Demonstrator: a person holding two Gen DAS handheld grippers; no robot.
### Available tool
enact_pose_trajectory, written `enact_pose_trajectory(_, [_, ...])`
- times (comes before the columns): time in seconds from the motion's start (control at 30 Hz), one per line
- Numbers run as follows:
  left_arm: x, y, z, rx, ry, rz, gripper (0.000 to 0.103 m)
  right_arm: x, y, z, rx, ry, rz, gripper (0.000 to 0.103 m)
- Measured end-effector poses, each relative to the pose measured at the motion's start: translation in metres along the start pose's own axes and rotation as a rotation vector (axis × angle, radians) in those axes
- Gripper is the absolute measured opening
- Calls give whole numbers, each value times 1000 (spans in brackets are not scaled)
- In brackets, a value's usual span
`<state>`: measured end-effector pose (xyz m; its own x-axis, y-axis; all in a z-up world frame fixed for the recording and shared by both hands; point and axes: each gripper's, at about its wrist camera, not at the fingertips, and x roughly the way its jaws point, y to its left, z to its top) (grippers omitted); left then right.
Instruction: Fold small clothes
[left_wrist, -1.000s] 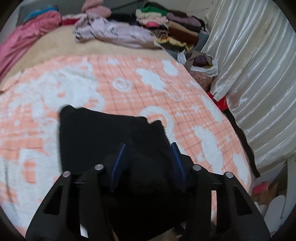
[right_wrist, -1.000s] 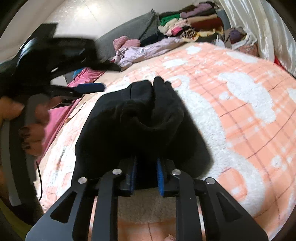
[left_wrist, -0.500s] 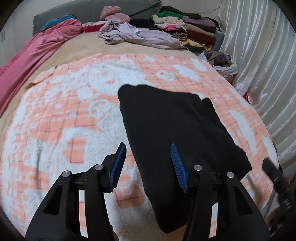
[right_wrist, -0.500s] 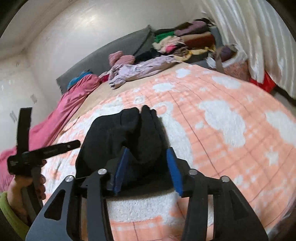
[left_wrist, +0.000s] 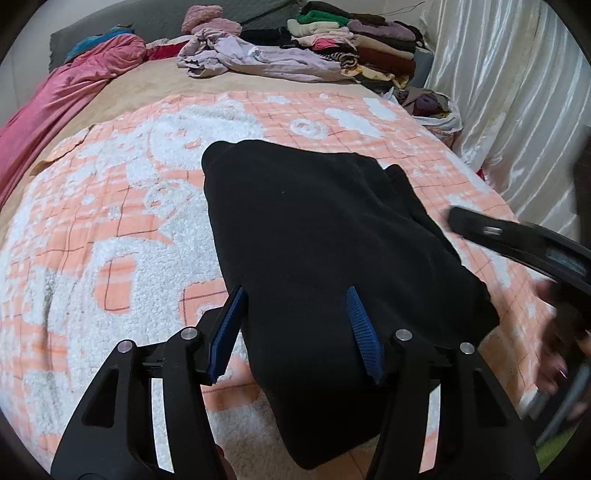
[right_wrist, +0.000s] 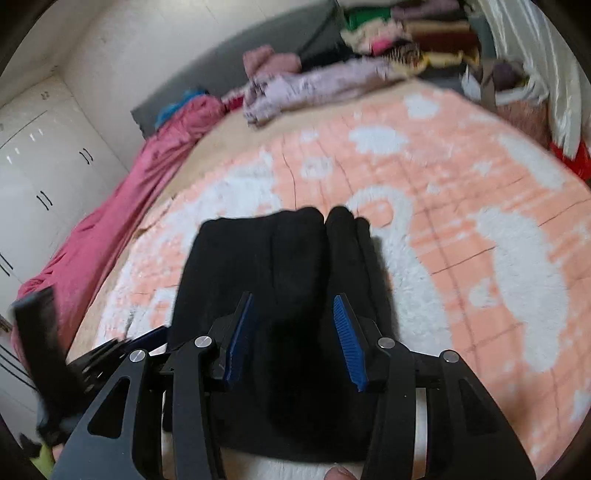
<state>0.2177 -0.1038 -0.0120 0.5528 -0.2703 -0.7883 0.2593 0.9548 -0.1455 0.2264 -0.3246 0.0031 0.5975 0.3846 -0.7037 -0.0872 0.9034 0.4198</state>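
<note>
A folded black garment (left_wrist: 317, 236) lies flat on the orange-and-white blanket (left_wrist: 110, 206). My left gripper (left_wrist: 295, 325) is open above the garment's near end, holding nothing. In the right wrist view the same black garment (right_wrist: 280, 266) lies under my right gripper (right_wrist: 291, 332), which is open and empty above its near edge. The right gripper also shows blurred at the right edge of the left wrist view (left_wrist: 524, 243). The left gripper shows blurred at the lower left of the right wrist view (right_wrist: 92, 354).
A lilac garment (left_wrist: 258, 55) and a stack of folded clothes (left_wrist: 354, 40) lie at the far end of the bed. A pink cover (left_wrist: 62, 96) runs along the left side. A shiny white curtain (left_wrist: 517, 103) hangs on the right. White wardrobe doors (right_wrist: 33, 162) stand at the left.
My right gripper has opened and let go of the black garment, which now lies flat. Both grippers have pulled back a little; the left stayed open.
</note>
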Motion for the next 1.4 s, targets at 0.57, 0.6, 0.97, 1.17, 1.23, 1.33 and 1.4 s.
enact_pose_trajectory(0.57, [-8, -5, 0, 17, -44, -10, 69, 47, -15, 4, 74, 80, 53, 44])
enact_pose_trajectory(0.6, [-7, -4, 0, 14, -43, -9, 69, 48, -14, 4, 64, 79, 51, 43])
enact_pose_trajectory(0.97, [3, 3, -4, -19, -28, -18, 75, 47, -6, 6, 23, 48, 84, 25])
enact_pose_trajectory(1.17, [1, 4, -6, -29, -29, -22, 76, 34, 2, 8, -7, -14, 104, 18])
enact_pose_trajectory(1.23, [-1, 5, -7, -29, -26, -27, 76, 29, 4, 9, -18, -34, 110, 16])
enact_pose_trajectory(1.33, [-6, 4, -6, -33, -24, -45, 76, 16, 11, 11, -72, -78, 79, 15])
enact_pose_trajectory(1.4, [-8, 1, -4, -29, -24, -58, 76, 7, 16, 12, -117, -102, 47, 15])
